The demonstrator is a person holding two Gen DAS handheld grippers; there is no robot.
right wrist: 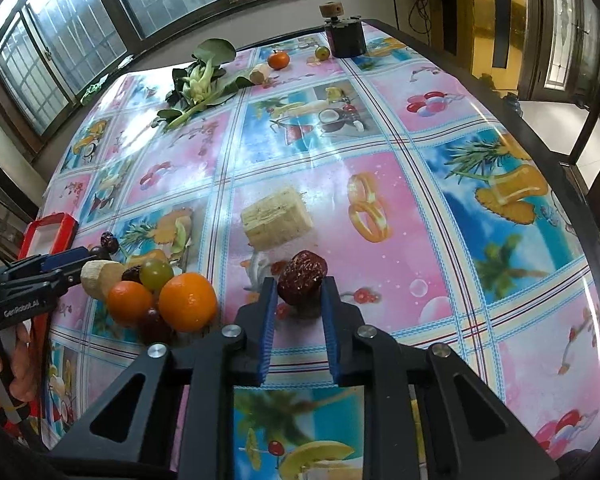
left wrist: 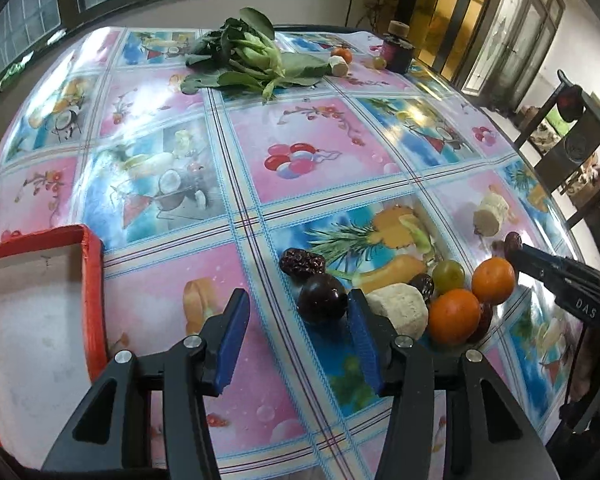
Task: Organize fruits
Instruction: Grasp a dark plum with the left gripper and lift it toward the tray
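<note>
- Left wrist view: the left gripper (left wrist: 297, 320) hangs low over a table (left wrist: 320, 152) covered in a pink-and-blue fruit-print cloth, its blue pads spread wide and holding nothing.
- A dark plum (left wrist: 322, 298) lies at 12 o'clock just beyond the fingertips, against the tip of the right-hand pad.
- A wrinkled red date (left wrist: 302, 263) sits just past the plum; a pale cut stem piece (left wrist: 400, 306) lies beside the plum at 3 o'clock.
- Further to 3 o'clock, two oranges (left wrist: 454, 316), a green grape (left wrist: 448, 274) and other dark dates crowd together, touching.
- A red-rimmed box (left wrist: 93, 300) with a white floor lies at 9 o'clock, empty in the part shown.
- Leafy greens (left wrist: 247, 56) rest at the table's far edge, 12 o'clock.
- A second pale stem piece (left wrist: 488, 216) lies at 2 o'clock, apart from the cluster.
- Right wrist view: the right gripper (right wrist: 298, 292) is closed on a red date (right wrist: 302, 276), pinched between its blue pads just above the cloth.
- A pale cut stem chunk (right wrist: 277, 216) lies on the table at 12 o'clock, just beyond the held date.
- The fruit cluster, led by an orange (right wrist: 187, 302), sits at 9 o'clock, with the other gripper's fingers reaching in behind it.
- A dark jar (right wrist: 346, 38) stands at the far edge, 12 o'clock.
</note>
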